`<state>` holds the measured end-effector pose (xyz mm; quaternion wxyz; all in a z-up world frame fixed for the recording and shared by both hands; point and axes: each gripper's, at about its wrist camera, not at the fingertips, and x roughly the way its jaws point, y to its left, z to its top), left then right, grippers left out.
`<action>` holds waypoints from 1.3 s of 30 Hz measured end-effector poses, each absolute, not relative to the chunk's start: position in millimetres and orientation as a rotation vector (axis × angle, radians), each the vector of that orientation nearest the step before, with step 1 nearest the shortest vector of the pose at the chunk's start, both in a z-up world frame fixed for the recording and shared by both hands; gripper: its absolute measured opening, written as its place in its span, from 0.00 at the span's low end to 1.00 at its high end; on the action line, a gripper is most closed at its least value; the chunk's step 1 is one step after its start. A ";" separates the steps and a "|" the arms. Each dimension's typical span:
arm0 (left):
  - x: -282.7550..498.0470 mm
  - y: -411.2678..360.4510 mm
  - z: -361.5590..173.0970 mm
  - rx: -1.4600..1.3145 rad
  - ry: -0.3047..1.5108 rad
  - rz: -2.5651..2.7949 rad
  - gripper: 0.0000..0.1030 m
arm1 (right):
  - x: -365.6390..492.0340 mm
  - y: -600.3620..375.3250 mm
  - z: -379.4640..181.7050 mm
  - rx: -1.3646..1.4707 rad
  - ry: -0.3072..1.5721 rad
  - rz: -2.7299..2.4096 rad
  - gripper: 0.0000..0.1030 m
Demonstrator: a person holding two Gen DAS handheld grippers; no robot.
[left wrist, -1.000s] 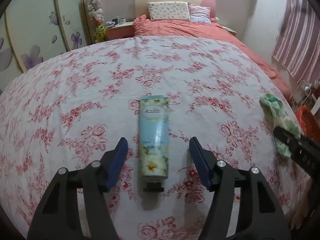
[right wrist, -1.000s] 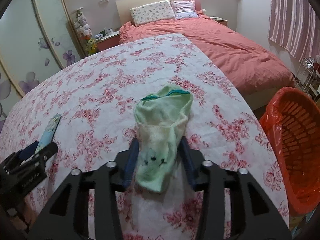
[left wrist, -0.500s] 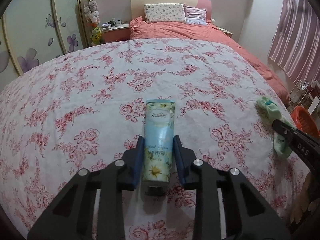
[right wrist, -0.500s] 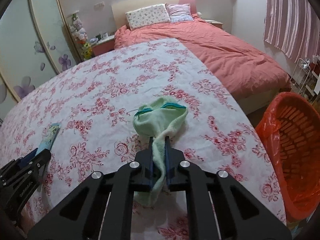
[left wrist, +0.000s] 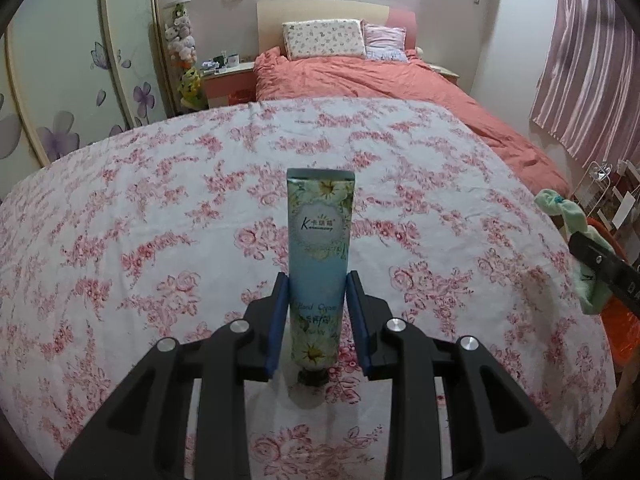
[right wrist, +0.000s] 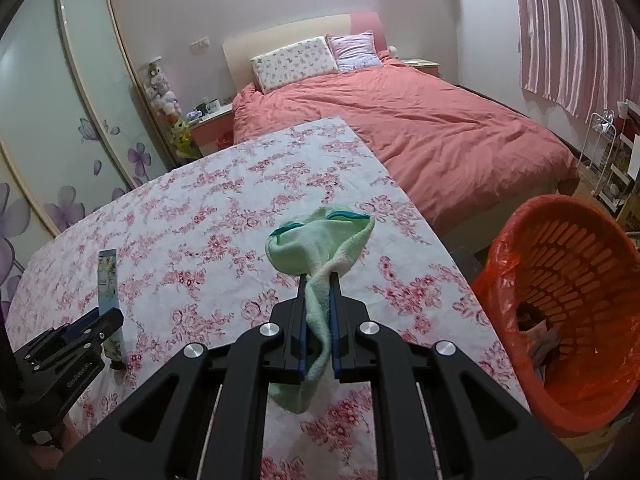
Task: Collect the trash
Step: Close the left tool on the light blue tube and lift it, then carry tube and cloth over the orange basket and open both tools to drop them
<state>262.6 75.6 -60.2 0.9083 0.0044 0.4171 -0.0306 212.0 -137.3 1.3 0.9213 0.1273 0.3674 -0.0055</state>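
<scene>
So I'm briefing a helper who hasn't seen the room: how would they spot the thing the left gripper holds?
Find the table with the pink-flowered cloth at the foot of the bed. Over its near part the left gripper pinches a slim tube, crimped end up and black cap down. It is pale blue with daisies and reads Hand Cream, unlike the green sock in the right gripper.

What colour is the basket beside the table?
Orange, with an orange bag lining it; the right wrist view shows it best.
</scene>
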 end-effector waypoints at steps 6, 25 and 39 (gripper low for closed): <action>265.2 77.8 -77.2 -0.023 0.904 -0.064 0.29 | 212.6 -135.2 -14.9 0.264 0.796 -0.017 0.09; 246.0 78.6 -72.2 -0.014 0.880 -0.068 0.26 | 204.2 -142.9 -5.6 0.289 0.775 -0.009 0.09; 232.1 47.9 -2.7 -0.019 0.766 -0.146 0.26 | 181.0 -162.4 38.7 0.321 0.659 0.003 0.09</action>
